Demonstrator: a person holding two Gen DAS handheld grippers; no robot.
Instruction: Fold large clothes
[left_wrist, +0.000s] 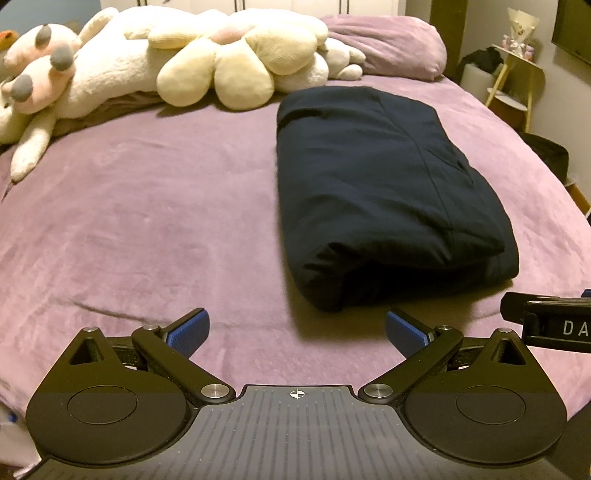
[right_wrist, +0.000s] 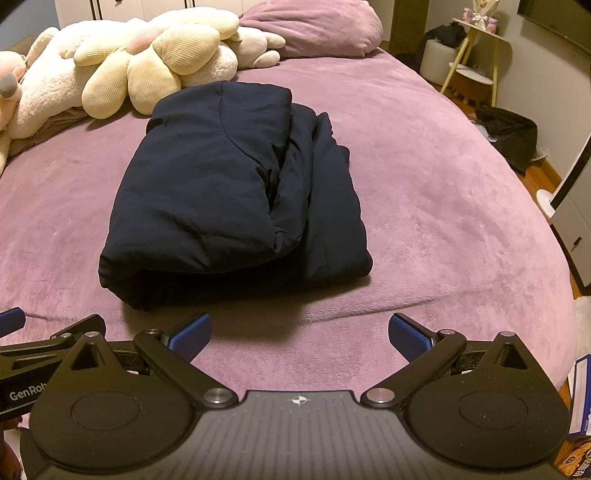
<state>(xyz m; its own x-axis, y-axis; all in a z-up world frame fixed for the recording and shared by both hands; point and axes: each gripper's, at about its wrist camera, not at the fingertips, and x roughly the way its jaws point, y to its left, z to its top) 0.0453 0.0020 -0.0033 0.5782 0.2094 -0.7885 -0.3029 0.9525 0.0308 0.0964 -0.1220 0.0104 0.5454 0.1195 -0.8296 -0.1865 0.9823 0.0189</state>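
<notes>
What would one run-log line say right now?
dark navy padded garment: folded on purple bed cover | left gripper: open | right gripper: open

Each black claw (left_wrist: 297, 328) (right_wrist: 299, 332) has blue ribbed pads (left_wrist: 188, 330) and silver screws.

Home bedroom: purple-covered bed (left_wrist: 147, 221), plush toys (left_wrist: 110, 70), pillow (left_wrist: 388, 44).

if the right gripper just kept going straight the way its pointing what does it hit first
Most likely the folded dark navy garment, at its near edge. The right gripper is open, with only bare purple bedspread between its fingers and that bundle. Depth is hard to judge; angled down, it might meet the bedspread first.
</notes>
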